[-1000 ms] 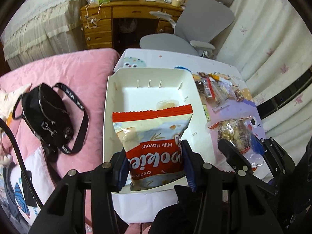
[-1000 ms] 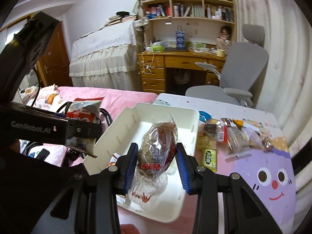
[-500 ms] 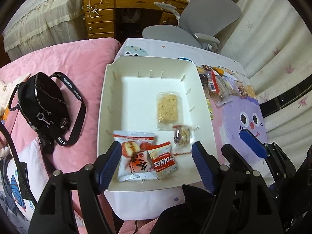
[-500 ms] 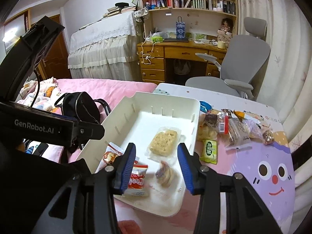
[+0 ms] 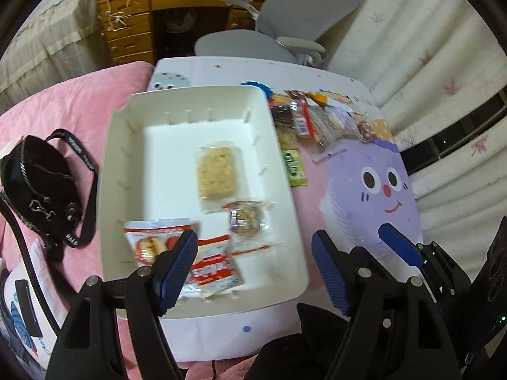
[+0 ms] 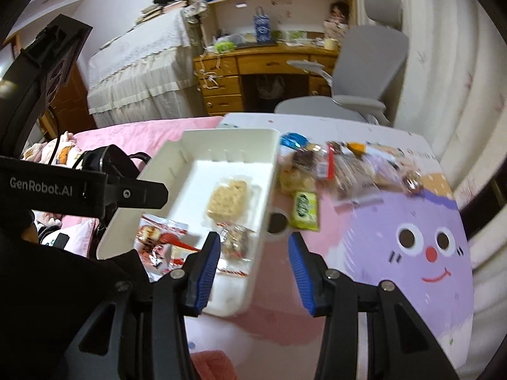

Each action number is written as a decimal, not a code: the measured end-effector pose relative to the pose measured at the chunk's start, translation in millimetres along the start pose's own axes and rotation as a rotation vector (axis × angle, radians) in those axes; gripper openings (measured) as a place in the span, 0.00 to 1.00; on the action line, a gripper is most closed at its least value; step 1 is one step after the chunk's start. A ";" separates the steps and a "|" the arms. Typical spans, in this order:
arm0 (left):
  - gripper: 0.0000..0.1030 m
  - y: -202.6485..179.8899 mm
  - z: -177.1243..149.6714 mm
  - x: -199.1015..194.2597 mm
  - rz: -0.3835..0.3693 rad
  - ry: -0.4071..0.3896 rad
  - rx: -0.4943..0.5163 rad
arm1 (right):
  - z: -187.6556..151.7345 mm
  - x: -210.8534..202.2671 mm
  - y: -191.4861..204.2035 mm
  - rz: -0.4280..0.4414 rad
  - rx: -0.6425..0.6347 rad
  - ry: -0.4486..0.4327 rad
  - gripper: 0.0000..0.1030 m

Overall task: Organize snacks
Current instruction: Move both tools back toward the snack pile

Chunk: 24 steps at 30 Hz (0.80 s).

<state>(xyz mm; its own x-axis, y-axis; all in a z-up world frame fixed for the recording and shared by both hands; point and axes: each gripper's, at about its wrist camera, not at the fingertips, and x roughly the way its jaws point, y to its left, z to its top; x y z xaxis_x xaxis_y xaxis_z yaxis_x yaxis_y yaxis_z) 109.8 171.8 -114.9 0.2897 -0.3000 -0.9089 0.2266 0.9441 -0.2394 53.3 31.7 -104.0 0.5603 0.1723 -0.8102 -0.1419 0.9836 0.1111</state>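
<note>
A white tray (image 5: 168,164) holds a pale rice cracker pack (image 5: 217,171), a round clear-wrapped snack (image 5: 247,218), a red-and-white packet (image 5: 152,240) and a cookie packet (image 5: 215,269). My left gripper (image 5: 253,240) hangs open above the tray's near right corner with nothing between its fingers. My right gripper (image 6: 253,242) is open and empty over the tray's right wall (image 6: 263,196) and the pink table. A pile of loose snacks (image 6: 342,171) and a green packet (image 6: 304,209) lie on the table to the right of the tray.
A black shoulder bag (image 5: 41,190) lies on the pink bedcover left of the tray. The table mat has a purple cartoon face (image 5: 380,183). A grey office chair (image 5: 294,31) and a wooden desk (image 5: 133,31) stand behind the table.
The left gripper let go of the cookie packet and the right let go of the clear-wrapped snack; both now lie in the tray. Both grippers opened and shifted right.
</note>
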 end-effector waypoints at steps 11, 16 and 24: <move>0.71 -78.4 26.6 25.7 -0.026 0.014 0.043 | -7.0 -12.8 -80.2 -0.037 0.082 0.042 0.43; 0.71 -115.7 42.2 38.6 -0.027 0.015 0.055 | -1.8 -14.8 -117.1 -0.040 0.092 0.061 0.44; 0.71 -167.7 69.1 76.0 0.007 0.057 0.036 | -2.9 -2.5 -185.1 -0.014 0.125 0.125 0.49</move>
<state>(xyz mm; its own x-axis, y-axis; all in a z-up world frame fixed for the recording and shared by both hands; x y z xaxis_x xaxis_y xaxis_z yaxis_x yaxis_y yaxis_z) 158.0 -18.8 -120.3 0.2384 -0.2845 -0.9286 0.2584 0.9403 -0.2217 75.8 -150.9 -124.2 0.4543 0.1585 -0.8766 -0.0280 0.9861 0.1638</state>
